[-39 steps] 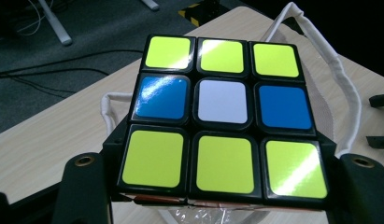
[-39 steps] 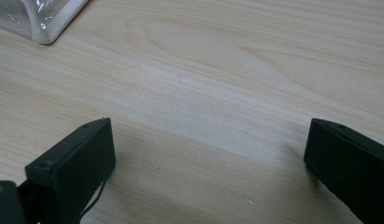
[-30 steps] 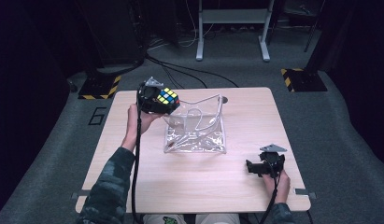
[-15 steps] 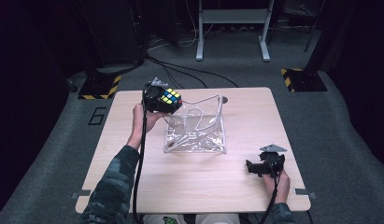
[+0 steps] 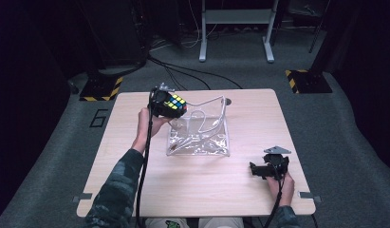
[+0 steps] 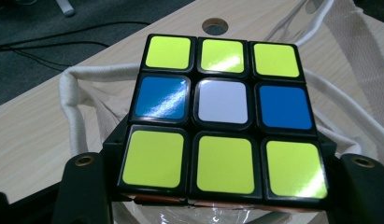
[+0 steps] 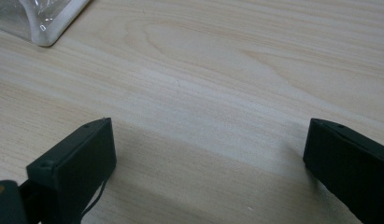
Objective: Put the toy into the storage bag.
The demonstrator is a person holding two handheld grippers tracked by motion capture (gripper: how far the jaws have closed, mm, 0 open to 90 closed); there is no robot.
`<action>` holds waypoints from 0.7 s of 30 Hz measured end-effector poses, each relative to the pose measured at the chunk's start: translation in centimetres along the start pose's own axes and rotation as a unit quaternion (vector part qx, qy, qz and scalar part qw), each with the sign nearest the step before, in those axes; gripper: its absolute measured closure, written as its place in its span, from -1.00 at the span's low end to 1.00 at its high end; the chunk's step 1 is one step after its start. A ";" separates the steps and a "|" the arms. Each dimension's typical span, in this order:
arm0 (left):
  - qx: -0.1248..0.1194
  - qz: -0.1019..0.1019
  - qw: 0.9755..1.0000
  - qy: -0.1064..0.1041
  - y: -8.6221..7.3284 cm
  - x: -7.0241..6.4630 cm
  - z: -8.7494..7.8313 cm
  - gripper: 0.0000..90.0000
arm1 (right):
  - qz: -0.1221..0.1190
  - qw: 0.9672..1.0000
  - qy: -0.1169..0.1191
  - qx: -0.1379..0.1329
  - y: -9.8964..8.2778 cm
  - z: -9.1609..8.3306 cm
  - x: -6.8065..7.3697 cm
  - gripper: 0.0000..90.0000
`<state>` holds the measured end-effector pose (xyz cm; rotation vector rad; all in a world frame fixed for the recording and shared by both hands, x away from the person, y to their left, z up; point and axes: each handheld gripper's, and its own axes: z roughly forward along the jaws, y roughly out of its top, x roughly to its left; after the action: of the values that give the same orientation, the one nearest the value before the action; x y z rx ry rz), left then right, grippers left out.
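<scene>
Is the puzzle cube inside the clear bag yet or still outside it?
Outside. The left tool grips the puzzle cube above the clear bag's open mouth, whose white cord rim shows behind and below the cube.

In the left gripper view the puzzle cube (image 6: 222, 116) covers the inner faces of the left gripper (image 6: 222, 186), so the contact between jaws and cube is hidden; 1 face of 9 stickers shows, and the cube's underside is cut off at the bottom edge. The clear bag (image 6: 348, 56) behind it runs off the right edge. In the right gripper view 1 white-trimmed bag corner (image 7: 45, 21) enters at top left, and the right jaw of the right gripper (image 7: 206, 163) is cut off at the right edge.
</scene>
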<state>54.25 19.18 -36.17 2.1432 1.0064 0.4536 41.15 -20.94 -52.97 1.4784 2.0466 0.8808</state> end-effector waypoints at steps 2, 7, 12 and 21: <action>0.007 0.003 1.000 0.001 -0.1 0.0 0.3 -0.25 | 0.000 1.000 0.000 0.000 0.0 0.0 0.0 -0.96; 0.011 0.001 1.000 0.005 -0.4 -0.1 0.7 -0.25 | 0.000 1.000 0.000 0.000 0.0 0.0 0.0 -0.96; 0.017 0.005 1.000 0.008 -0.4 -0.1 0.7 -0.25 | 0.000 1.000 0.000 0.000 0.0 0.0 0.0 -0.96; 0.014 0.007 1.000 0.001 -0.5 0.0 0.6 -0.26 | 0.000 1.000 0.000 0.000 0.0 0.0 0.0 -0.96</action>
<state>54.37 19.15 -36.92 2.1762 1.0053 0.4510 41.14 -20.94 -52.97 1.4777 2.0472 0.8805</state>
